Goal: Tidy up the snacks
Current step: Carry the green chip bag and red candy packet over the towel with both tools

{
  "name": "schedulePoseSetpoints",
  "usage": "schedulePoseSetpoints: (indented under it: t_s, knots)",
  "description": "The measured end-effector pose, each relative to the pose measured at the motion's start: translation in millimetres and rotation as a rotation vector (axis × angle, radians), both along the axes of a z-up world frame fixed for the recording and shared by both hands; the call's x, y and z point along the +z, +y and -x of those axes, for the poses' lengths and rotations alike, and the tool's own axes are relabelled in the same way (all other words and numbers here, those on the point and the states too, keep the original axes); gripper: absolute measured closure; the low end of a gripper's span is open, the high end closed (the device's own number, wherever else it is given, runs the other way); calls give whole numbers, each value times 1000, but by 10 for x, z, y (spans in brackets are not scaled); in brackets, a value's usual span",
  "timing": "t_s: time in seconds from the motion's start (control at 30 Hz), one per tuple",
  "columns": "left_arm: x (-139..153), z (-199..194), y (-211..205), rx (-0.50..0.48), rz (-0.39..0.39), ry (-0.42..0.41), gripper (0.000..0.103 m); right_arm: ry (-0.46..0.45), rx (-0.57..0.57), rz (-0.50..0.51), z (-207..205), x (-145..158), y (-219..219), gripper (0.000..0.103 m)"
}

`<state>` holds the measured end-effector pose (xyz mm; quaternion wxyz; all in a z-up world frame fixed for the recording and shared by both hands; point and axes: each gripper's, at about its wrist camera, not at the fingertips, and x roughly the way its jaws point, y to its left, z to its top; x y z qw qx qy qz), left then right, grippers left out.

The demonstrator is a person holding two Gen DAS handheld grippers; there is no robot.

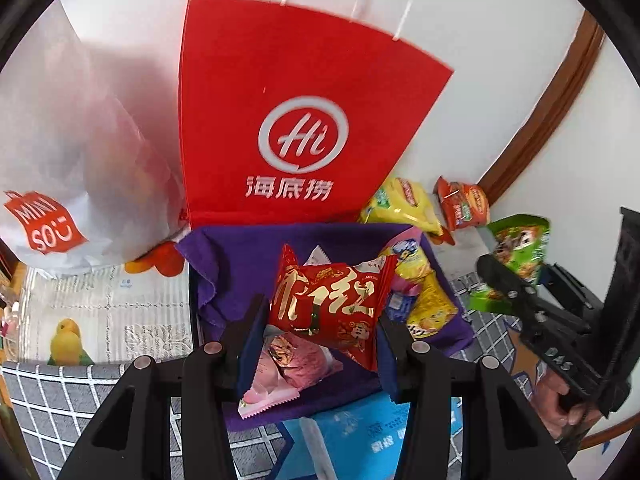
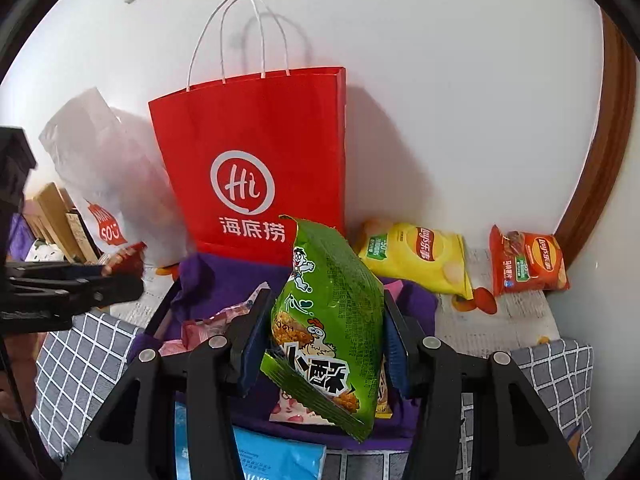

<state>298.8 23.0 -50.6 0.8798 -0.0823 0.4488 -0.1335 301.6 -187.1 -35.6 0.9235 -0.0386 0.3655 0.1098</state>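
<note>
The left gripper (image 1: 320,328) is clasping the red snack packet (image 1: 328,304) and the right gripper (image 2: 320,336) the green snack bag (image 2: 328,320), both hanging directly above the purple-lined box (image 1: 240,248) beneath the fingers.

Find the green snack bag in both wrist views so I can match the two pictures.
Left wrist view: the green snack bag is at the right edge, pinched in the right gripper, which comes in from the right.
Right wrist view: the same bag fills the centre, held between that gripper's fingers above the purple-lined box.
Shared landmark: the red paper bag standing against the wall.
</note>
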Motion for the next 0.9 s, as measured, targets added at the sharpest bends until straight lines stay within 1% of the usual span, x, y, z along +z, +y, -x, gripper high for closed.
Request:
schedulePoseSetpoints:
  t_s: [0.23,0.47,0.7,0.9]
  knots:
    - [-197,-104,-27,-11,-6,26,57,38,-9,8,-114,-155,-47,52]
    - [-305,-155,-32,-14,-18,47,57,82,-12,-1,-218,-320,-75,52]
    - [-389,-255,115,19,11,67,57,115,-8,1,-289,-474,-79,52]
    - [-457,-315,157,28,28,83,57,144,10,9,-328,-602,-25,52]
